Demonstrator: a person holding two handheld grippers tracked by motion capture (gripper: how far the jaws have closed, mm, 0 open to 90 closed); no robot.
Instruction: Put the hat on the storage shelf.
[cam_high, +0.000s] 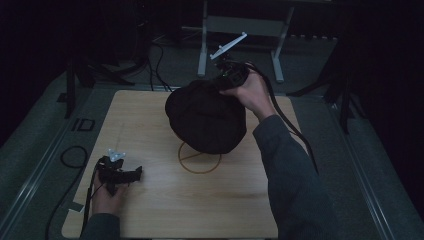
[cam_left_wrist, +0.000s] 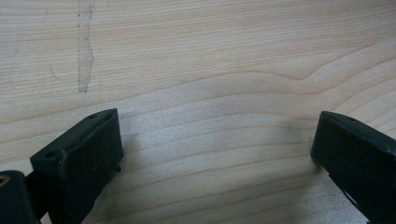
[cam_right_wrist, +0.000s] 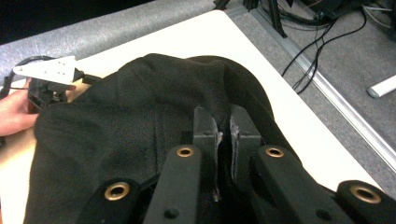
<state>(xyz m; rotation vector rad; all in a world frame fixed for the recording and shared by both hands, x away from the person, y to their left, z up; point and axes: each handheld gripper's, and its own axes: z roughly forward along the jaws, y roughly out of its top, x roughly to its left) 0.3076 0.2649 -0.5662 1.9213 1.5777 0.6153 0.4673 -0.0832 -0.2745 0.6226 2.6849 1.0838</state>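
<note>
Evidently the work in hand is moving the black hat, and the way it is held explains most of what shows. The right hand-held gripper is clenched on a fold of cloth at the hat's far edge; in the right gripper view its jaws stand almost together with a pinch of the dark fabric squeezed between them. Gripping a thin pleat rather than the whole brim makes sense, since soft cloth gives the jaws nothing rigid to span. Held from that one edge, the hat hangs and slumps toward the person, its lower part over or resting on the worktop and covering the upper arc of the circle mark drawn on the wood (whether it touches the surface I cannot tell). That circle looks like the intended spot, so I judge the hat is being set on it or lifted from it.

The left hand-held gripper lies low near the worktop's near left corner, well apart from the hat, its jaws released and wide with only bare wood grain between them. It seems parked there to stay clear of the other hand's work.
</note>
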